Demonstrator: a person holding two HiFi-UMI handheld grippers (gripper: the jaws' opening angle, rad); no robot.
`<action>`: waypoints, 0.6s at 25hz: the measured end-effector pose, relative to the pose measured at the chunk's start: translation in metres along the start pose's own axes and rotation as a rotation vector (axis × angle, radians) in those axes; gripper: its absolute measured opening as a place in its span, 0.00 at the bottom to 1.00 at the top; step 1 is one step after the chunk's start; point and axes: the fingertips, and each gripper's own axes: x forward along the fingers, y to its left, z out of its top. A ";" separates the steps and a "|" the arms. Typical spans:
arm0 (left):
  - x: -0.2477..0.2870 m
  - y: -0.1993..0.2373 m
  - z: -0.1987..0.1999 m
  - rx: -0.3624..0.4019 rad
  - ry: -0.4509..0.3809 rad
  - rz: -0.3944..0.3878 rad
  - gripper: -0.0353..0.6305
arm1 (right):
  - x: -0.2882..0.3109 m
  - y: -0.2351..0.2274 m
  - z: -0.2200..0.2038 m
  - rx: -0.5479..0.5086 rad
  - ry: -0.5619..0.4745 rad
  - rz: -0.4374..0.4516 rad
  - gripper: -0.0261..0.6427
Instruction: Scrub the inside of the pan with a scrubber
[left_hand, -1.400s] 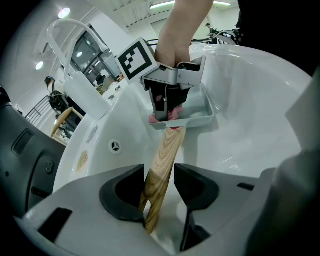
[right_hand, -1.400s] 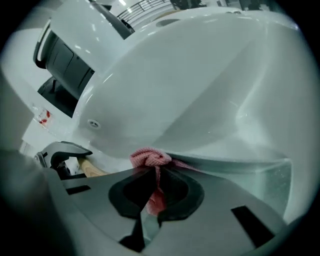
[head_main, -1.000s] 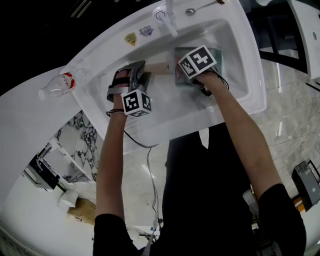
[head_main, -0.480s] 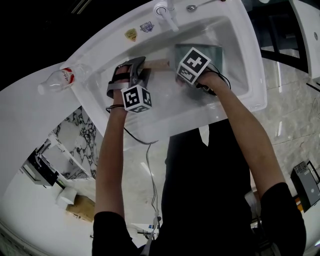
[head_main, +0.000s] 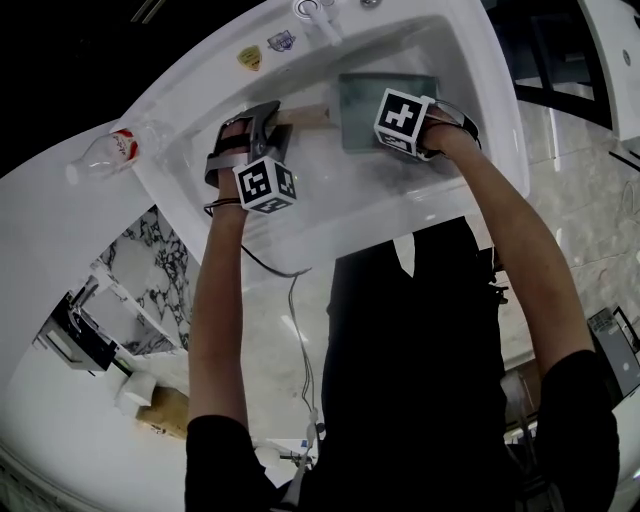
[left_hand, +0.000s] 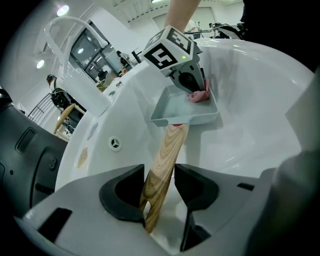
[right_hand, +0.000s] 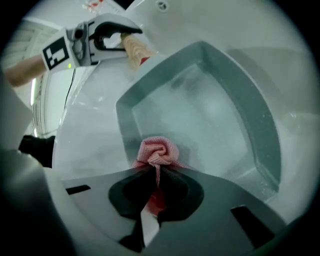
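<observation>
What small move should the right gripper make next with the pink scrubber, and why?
Probably push the pink scrubber forward across the floor of the pan. The right gripper pinches it by the pan's near wall, most of the floor lies ahead, and the left gripper clamps the wooden handle, steadying the pan.

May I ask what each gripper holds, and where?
Left gripper: grey square pan, by the end of its wooden handle. Right gripper: pink mesh scrubber, by its bunched tail.

a white sink (head_main: 340, 212) set in a white counter (head_main: 60, 250), glossy marble floor (head_main: 590, 220) below, ceiling lights (left_hand: 62, 10) overhead.
</observation>
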 end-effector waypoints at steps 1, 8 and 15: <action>0.000 0.000 0.000 0.000 -0.001 -0.001 0.34 | 0.001 -0.003 -0.009 -0.053 0.047 -0.026 0.10; -0.001 -0.001 0.000 0.007 -0.008 -0.002 0.34 | 0.004 -0.011 -0.035 -0.287 0.178 -0.150 0.10; -0.001 -0.002 0.003 0.012 -0.011 -0.004 0.34 | -0.003 -0.027 -0.034 -0.377 0.199 -0.257 0.10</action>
